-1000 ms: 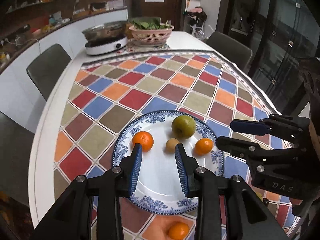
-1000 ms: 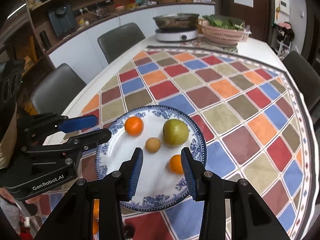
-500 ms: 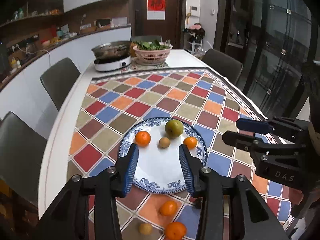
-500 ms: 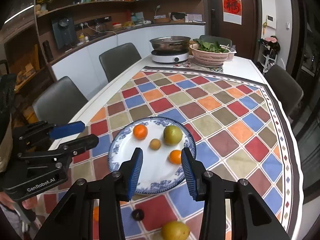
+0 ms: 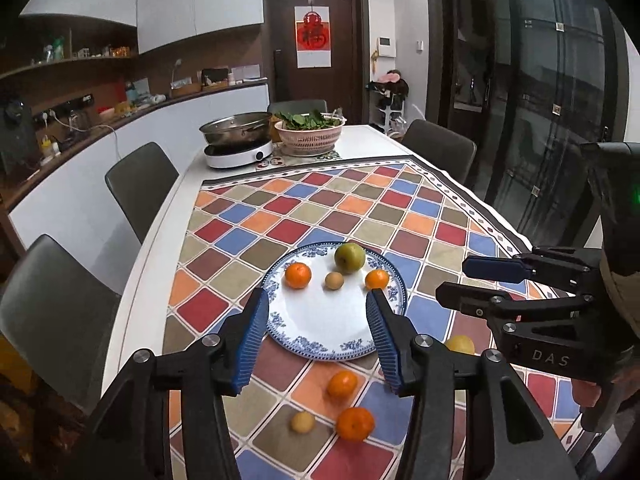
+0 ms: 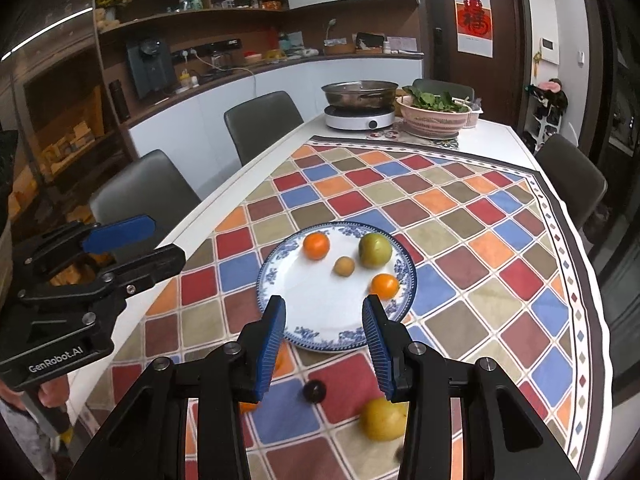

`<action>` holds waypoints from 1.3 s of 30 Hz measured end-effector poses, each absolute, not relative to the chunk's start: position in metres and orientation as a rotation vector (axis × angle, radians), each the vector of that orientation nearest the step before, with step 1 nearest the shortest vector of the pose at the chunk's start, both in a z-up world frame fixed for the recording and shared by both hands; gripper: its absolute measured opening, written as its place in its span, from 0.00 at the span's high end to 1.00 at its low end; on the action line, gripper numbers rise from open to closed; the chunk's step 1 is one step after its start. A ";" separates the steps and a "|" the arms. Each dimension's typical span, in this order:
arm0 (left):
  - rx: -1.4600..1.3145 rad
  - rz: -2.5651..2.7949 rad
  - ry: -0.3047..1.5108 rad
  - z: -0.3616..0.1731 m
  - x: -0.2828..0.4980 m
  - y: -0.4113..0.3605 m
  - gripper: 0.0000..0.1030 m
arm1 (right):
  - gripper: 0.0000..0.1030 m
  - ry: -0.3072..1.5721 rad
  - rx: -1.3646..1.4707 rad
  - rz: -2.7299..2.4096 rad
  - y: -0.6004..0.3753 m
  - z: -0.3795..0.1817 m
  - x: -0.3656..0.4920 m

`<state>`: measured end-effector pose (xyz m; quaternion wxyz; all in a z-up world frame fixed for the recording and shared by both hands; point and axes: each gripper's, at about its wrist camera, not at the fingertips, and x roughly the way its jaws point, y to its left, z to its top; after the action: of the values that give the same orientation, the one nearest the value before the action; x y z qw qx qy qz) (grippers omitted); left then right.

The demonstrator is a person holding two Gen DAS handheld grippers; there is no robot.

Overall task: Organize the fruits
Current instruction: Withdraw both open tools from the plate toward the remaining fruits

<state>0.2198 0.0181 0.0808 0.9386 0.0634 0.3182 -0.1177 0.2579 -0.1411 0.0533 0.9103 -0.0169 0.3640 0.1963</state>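
Blue-patterned plate (image 5: 394, 285) on the bench holds four fruits. Loose oranges (image 5: 342, 384) lie nearer me, below my left tool (image 5: 314, 338), whose empty jaws are opening. My right tool (image 6: 323, 342) is parted, empty, nearer the yellow fruit (image 6: 382, 418).

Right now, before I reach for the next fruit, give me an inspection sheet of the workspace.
Surface: checkered tablecloth on a white table.
Job's things: plate holds two oranges, a green fruit and a small brown fruit; loose fruit lies nearer the camera, including a yellow fruit.
Clutter: small black object.
Grippers: left gripper opening, empty; right gripper parted, empty.
Cables: one on the counter.
Surroundings: chairs, cooker with pan, basket of greens.
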 end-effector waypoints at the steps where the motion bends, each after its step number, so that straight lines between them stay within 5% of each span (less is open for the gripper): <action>1: 0.134 -0.238 0.647 0.080 0.217 0.020 0.50 | 0.60 0.751 -0.034 0.408 -0.140 0.053 0.255; 39: 0.330 -0.333 0.908 -0.046 0.207 0.050 0.46 | 0.60 1.015 -0.176 0.386 -0.095 -0.049 0.242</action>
<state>0.2069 0.0505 -0.0456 0.8723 0.1577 0.4346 -0.1595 0.2425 -0.0950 -0.0486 0.8525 -0.0835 0.4823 0.1834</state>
